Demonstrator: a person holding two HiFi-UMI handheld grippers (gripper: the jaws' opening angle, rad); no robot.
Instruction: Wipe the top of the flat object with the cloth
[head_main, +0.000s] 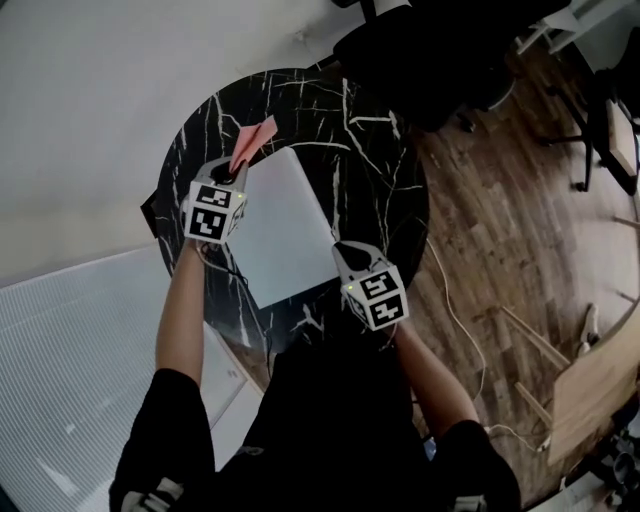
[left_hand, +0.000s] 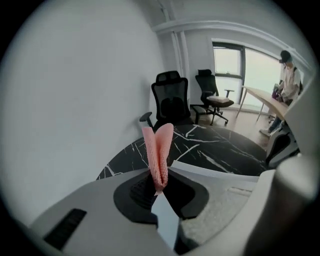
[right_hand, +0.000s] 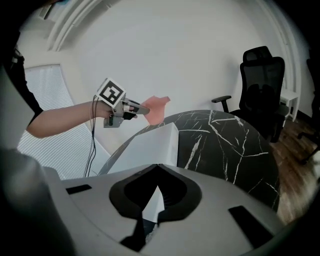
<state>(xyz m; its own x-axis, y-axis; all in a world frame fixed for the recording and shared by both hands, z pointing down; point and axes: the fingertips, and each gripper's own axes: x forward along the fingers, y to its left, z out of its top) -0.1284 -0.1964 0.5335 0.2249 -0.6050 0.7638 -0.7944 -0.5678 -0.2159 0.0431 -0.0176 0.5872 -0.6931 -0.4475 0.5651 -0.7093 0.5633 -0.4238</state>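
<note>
Nearest me, my right gripper (head_main: 347, 248) had its fingers drawn together. They sat at the near right corner of the flat object (head_main: 285, 225), whose white showed through the slit between them. I could not tell whether they nipped its edge or only rested against it. If they only rested there, a firm stroke could have sent the white slab skating over the glossy desk (head_main: 370, 170). Its near end already lay close to the desk's near rim.

Farther off, at the far left corner, my left gripper (head_main: 232, 172) had its fingers clamped on the pink cloth (head_main: 252, 142). The fold stuck out beyond the tips and was raised off the surface rather than lying on it. The pinch took only the cloth's end. Dragging it flat could have tugged it free, I judged. Coming down too steeply could have put my hard fingers on the top before the cloth touched it.
</note>
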